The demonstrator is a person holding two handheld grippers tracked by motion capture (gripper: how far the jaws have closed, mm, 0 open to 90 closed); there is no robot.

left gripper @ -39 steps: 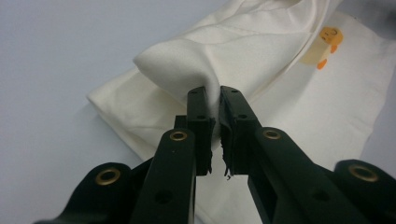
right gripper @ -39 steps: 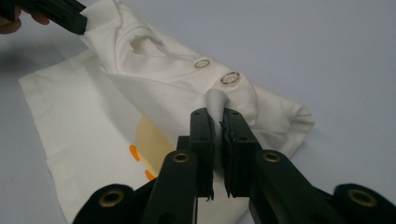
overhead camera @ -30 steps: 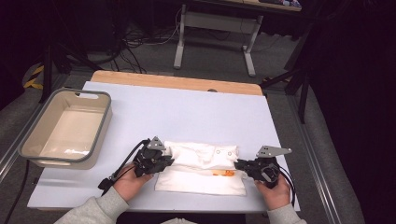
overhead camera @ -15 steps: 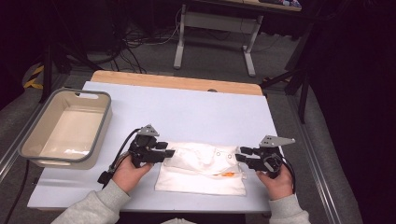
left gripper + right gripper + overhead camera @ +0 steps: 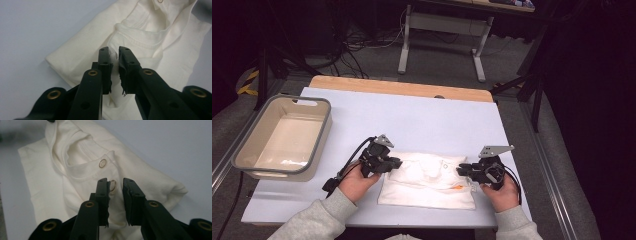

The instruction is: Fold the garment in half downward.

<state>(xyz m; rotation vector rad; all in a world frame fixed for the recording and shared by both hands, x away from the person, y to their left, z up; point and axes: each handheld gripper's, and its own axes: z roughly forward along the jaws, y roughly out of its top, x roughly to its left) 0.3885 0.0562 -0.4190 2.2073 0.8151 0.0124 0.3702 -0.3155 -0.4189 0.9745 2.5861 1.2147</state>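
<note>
Starting at the table's nine o'clock edge: noting a tub sitting there, well apart from the work.

Moving right to about seven o'clock: finding the left hand coming in from the bottom and carrying the left gripper, aiming toward three o'clock. Having just been closing, and now nipping the shirt's left edge. Looking along the left gripper view: seeing the two jaws standing nearly together, clamping a small raised fold of white cloth between the pads, just beside the neckline at one o'clock.

Reaching six o'clock: finding the shirt lying folded flat near the table's front edge, between both grippers, showing an orange mark toward its lower right.

Continuing to about five o'clock: finding the right hand holding the right gripper, aiming toward nine o'clock at the shirt's right edge. Having just been closing too. Looking along the right gripper view: seeing the jaws standing slightly apart over the cloth, keeping a narrow gap, with one snap at eleven o'clock of the tips and another peeking out beside the left jaw. Failing to tell whether the pads are pinching cloth or merely hovering over it.
</note>
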